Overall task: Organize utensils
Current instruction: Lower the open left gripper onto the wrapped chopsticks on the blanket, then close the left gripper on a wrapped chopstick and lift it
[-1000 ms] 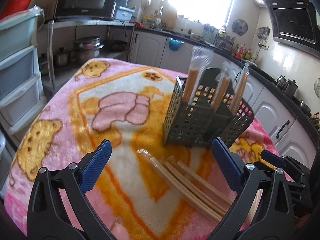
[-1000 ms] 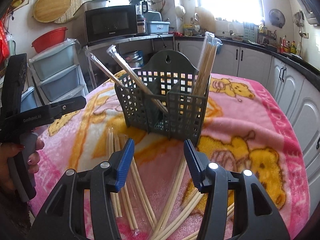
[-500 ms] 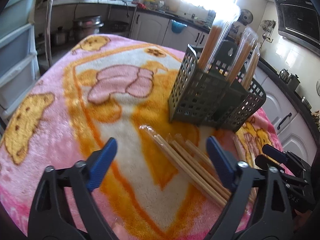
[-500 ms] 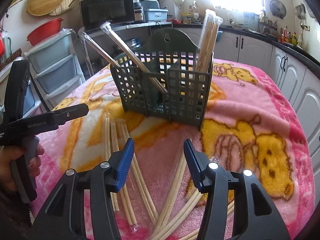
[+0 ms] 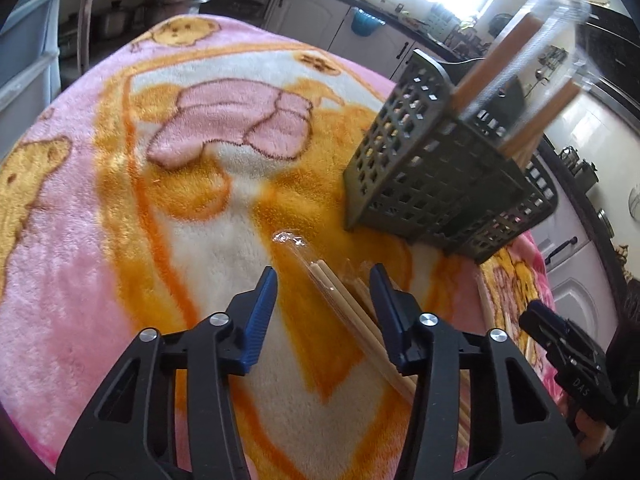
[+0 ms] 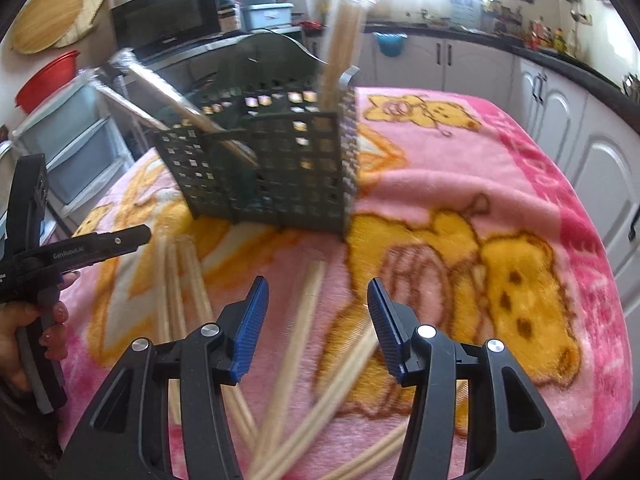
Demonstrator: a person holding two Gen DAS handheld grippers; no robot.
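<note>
left claw [image 5: 323,300]: released; jaws have just been closing, a wrapped chopstick pair [image 5: 340,304] lies between the blue pads, not pressed.
right claw [image 6: 318,318]: released, half spread; loose chopsticks [image 6: 298,332] lie on the blanket below the gap.
utensil basket [image 5: 432,184]: dark green grid, at 1 o'clock from the left claw, at 12 o'clock from the right claw; wrapped chopsticks [image 6: 340,40] stand tilted in its compartments.
surface: covered by a pink and orange blanket [image 5: 120,200].
hand [image 6: 24,332]: at 9 o'clock in the right wrist view, holding the left claw's handle.
</note>
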